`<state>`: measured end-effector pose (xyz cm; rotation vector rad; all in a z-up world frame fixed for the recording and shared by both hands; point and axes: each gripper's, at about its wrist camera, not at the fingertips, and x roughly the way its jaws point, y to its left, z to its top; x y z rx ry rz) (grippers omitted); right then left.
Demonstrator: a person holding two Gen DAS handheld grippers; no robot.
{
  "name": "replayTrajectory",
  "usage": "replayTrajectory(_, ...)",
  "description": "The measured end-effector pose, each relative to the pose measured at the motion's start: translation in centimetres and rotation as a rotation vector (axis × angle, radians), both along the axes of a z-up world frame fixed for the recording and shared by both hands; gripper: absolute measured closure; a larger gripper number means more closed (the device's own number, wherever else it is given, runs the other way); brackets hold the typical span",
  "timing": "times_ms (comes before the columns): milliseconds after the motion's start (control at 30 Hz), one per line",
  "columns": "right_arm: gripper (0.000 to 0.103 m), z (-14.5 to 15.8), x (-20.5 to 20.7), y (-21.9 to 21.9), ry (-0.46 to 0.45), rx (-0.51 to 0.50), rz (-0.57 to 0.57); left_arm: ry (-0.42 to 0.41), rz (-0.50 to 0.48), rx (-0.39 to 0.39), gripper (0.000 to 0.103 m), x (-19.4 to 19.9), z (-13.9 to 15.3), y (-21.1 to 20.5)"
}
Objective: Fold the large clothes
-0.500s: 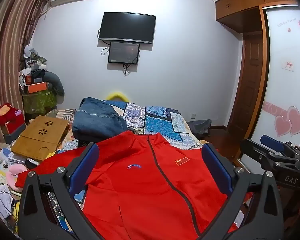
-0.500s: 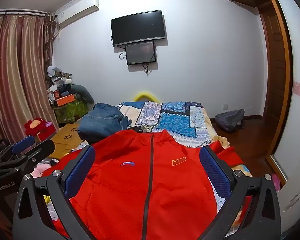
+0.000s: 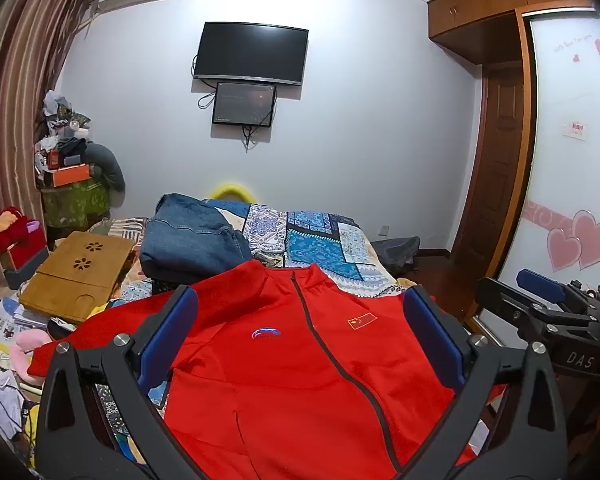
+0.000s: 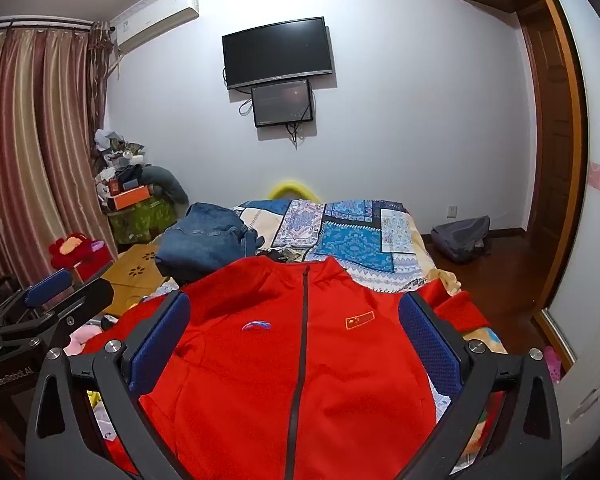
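Observation:
A red zip-up jacket [image 3: 300, 380] lies front up on the bed, collar toward the far wall, with a dark zipper, a blue-red logo and a small flag patch. It also shows in the right wrist view [image 4: 300, 368]. My left gripper [image 3: 300, 332] is open and empty, held above the jacket's chest. My right gripper [image 4: 294, 332] is open and empty, also above the chest. The right gripper shows at the right edge of the left wrist view [image 3: 540, 312], and the left gripper at the left edge of the right wrist view [image 4: 48, 308]. Both sleeves spread out sideways.
Folded blue jeans [image 3: 192, 244] lie beyond the collar on the patterned bedspread [image 3: 324, 236]. A wooden lap tray [image 3: 76, 276] and clutter sit left of the bed. A grey bag [image 4: 462, 238] lies on the floor near the door. A TV [image 3: 252, 56] hangs on the far wall.

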<state>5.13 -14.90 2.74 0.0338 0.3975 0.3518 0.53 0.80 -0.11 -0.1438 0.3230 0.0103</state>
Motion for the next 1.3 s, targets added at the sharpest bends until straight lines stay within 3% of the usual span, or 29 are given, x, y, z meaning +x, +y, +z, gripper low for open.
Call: replayTrajectory(1300, 0.000, -0.60, 0.12, -0.02, 0.008, -0.008, -0.002, 0.006, 0.005, -0.005, 0.000, 0.44, -0.57, -0.13)
